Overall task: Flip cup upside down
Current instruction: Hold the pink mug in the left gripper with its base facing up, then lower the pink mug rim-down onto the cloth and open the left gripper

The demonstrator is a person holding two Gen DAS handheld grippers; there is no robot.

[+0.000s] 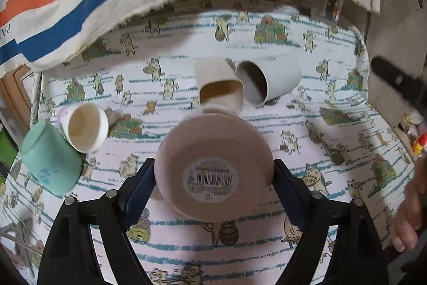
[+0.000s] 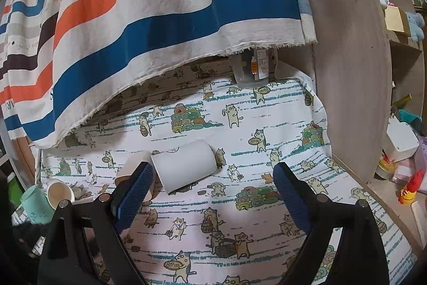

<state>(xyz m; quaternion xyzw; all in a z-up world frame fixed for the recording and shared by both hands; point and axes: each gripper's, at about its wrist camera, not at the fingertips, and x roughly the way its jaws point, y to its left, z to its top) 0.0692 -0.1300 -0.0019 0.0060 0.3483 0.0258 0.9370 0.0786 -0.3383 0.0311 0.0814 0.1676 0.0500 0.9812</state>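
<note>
**A:** What's being held closest to the left camera?

**B:** A pale cup (image 1: 213,164) is clamped between the blue pads of the left gripper (image 1: 213,178), one pad pressed on each side. Its flat bottom is turned toward the lens, and a round barcode sticker (image 1: 210,179) is stuck on it (print too blurry to be read). It's held above the cat-print tablecloth (image 1: 333,124), though whether its far end touches anything can't be told.

**A:** And behind it?

**B:** Just past the held cup, a tan cup (image 1: 220,84) is seen lying on its side with its mouth toward the camera, and a grey cup (image 1: 269,82) is lying right beside it, mouth facing left. Off to the left, a white cup (image 1: 85,127) is tipped over next to a mint-green jar (image 1: 50,156); the two look to be touching. A bare hand (image 1: 411,213) is caught at the right edge.

**A:** What about the right side?

**B:** The right gripper (image 2: 213,191) is spread wide with nothing between its pads, held over the cloth. The grey cup (image 2: 186,167) is seen beyond it on its side, with the tan cup (image 2: 133,172) partly hidden behind the left pad. The white cup (image 2: 60,192) and the green jar (image 2: 36,205) are found far left.

**A:** Farthest back?

**B:** A striped cloth (image 2: 160,18) with "PARIS" printed on it is draped over the back of the table, and a wooden shelf panel (image 2: 355,71) is stood at the right.
</note>
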